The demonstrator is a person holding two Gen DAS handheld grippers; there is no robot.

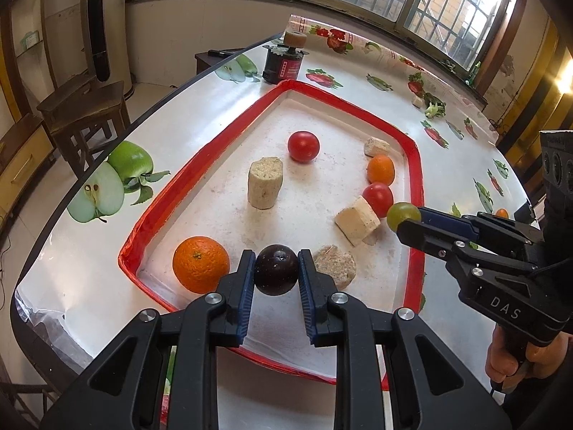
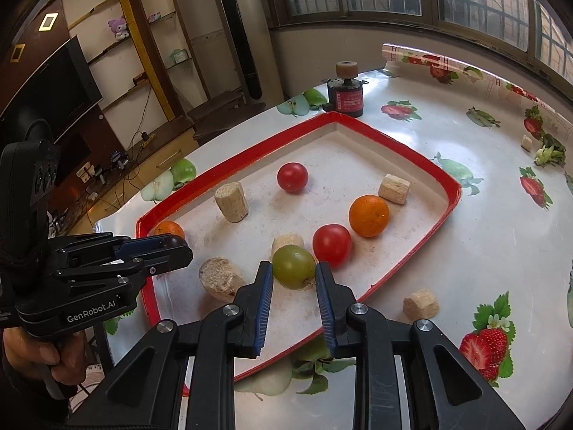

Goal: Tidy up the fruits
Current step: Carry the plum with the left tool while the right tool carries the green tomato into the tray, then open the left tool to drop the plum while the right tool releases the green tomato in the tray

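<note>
**Fruits gripped at both ends of the red tray**

Fruits lie scattered in the red-rimmed tray (image 1: 229, 150) on the bench (image 2: 447, 136). The left hand-held gripper (image 1: 276, 275) clamps a dark plum (image 1: 276, 274) between its blue pads, just beside a large orange (image 1: 200, 264) in the tray's near corner. The right hand-held gripper (image 2: 294, 276) grasps a green grape (image 2: 293, 267), close to a red tomato (image 2: 331, 244) and a smaller orange (image 2: 369, 215). Cork-like chunks (image 1: 265, 183) sit among them.

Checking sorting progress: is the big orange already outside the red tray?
No, the big orange sits inside the red tray, beside the left gripper.
</note>
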